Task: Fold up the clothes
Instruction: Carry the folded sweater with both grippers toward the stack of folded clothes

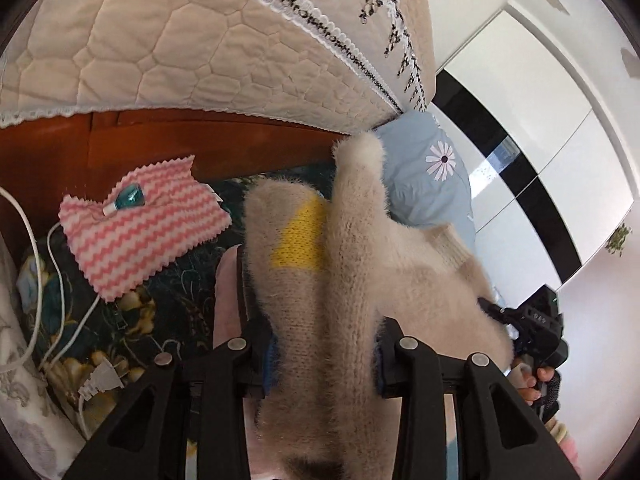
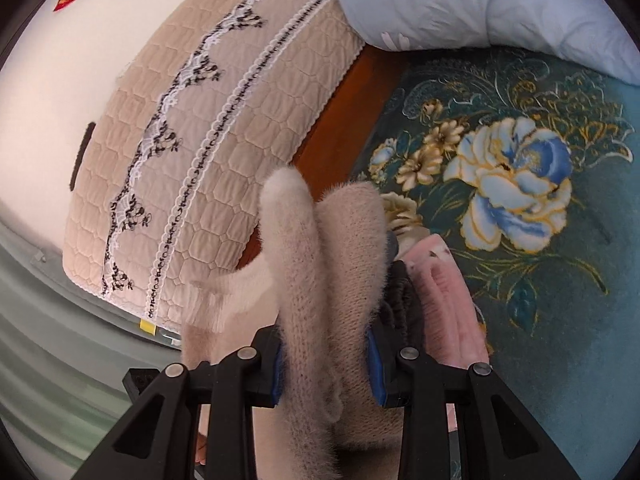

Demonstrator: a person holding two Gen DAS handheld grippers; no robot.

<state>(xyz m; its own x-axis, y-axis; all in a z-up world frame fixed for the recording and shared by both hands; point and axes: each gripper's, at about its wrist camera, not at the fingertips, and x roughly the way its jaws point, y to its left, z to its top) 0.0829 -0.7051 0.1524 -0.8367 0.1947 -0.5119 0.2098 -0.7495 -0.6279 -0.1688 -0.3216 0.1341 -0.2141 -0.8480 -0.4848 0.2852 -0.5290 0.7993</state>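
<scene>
A fuzzy beige sweater [image 1: 352,248] with a yellow patch [image 1: 298,236] is bunched between the jaws of my left gripper [image 1: 320,364], which is shut on it. The same sweater [image 2: 324,264] is also clamped in my right gripper [image 2: 324,368], with its ribbed hem [image 2: 224,300] hanging to the left. The right gripper also shows in the left wrist view [image 1: 536,328], at the sweater's far edge. The sweater is held up above the bed.
A quilted beige headboard cover [image 1: 192,40] and wooden headboard [image 1: 160,140] stand behind. A pink striped pouch [image 1: 140,224] with white cable [image 1: 36,272] lies on the teal floral bedspread [image 2: 520,168]. A blue pillow [image 1: 432,176] and a pink garment [image 2: 448,300] lie nearby.
</scene>
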